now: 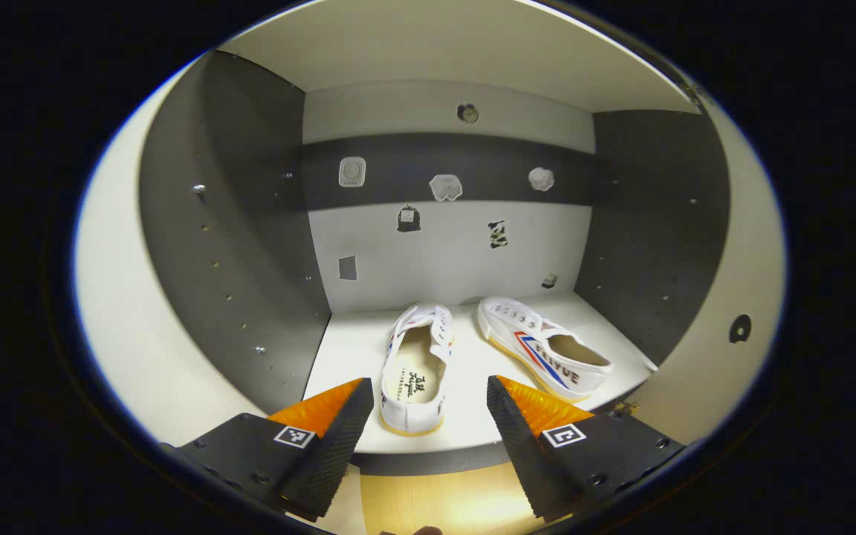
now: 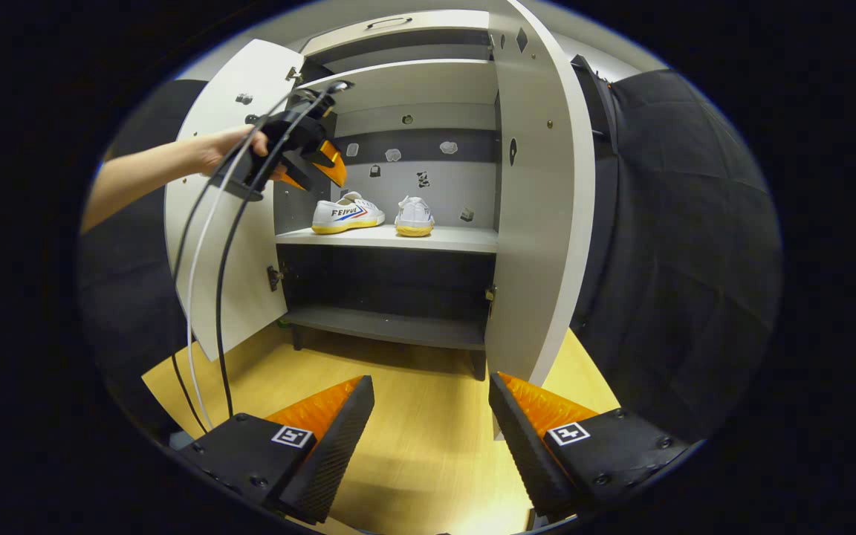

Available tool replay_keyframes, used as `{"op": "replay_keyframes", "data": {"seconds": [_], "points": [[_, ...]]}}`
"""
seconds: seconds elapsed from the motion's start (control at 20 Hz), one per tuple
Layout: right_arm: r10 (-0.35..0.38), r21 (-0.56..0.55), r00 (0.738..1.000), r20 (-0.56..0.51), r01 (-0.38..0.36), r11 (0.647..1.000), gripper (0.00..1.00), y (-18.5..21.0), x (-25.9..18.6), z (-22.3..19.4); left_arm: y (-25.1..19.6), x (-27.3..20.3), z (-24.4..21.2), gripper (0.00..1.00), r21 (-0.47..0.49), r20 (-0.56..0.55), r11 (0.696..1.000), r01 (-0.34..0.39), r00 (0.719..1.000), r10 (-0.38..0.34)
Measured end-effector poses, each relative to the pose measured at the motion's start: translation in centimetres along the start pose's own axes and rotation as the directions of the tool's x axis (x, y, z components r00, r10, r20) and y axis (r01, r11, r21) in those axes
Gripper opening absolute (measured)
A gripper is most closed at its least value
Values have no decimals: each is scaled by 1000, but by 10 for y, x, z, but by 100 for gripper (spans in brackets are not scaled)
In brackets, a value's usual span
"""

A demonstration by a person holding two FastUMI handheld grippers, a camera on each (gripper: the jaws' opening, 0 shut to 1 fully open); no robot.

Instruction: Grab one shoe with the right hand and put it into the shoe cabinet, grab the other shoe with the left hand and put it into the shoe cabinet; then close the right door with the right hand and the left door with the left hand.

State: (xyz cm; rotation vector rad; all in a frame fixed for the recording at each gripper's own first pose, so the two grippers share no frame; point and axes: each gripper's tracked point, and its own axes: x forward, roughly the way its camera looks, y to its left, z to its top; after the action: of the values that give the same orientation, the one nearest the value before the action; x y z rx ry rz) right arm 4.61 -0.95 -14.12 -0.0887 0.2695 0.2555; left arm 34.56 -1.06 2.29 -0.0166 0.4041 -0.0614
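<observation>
1. right gripper [image 2: 432, 416] hangs nearest, low over the wooden floor [image 2: 428, 446] in front of the shoe cabinet [image 2: 539, 223], fingers spread wide and holding nothing.
2. left gripper [image 1: 428, 416] hovers at the cabinet's shelf [image 1: 354, 349] edge, fingers spread wide too, empty; a hand [image 2: 231, 145] holds it beside the cabinet's left door [image 2: 212, 245].
3. both white shoes sit on that shelf inside the cabinet: one shoe [image 1: 417, 368] heel-out, the other shoe [image 1: 547, 349] just beside it, angled.
4. right door [image 2: 543, 186] stands open.
</observation>
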Motion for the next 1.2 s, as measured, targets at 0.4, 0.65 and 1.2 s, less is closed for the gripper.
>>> {"op": "replay_keyframes", "data": {"seconds": [0.4,0.65,1.2], "points": [[-53,24,994,93,51,998,98,17,-36,69,2,-137,-42,94,12,242,1000,19,970,-21],[-156,44,977,145,151,988,98,5,-62,105,7,-187,-95,95,11,262,998,58,963,-59],[-414,163,884,216,386,908,98,-94,-107,166,1,-233,-161,95,40,222,987,152,962,-158]]}}
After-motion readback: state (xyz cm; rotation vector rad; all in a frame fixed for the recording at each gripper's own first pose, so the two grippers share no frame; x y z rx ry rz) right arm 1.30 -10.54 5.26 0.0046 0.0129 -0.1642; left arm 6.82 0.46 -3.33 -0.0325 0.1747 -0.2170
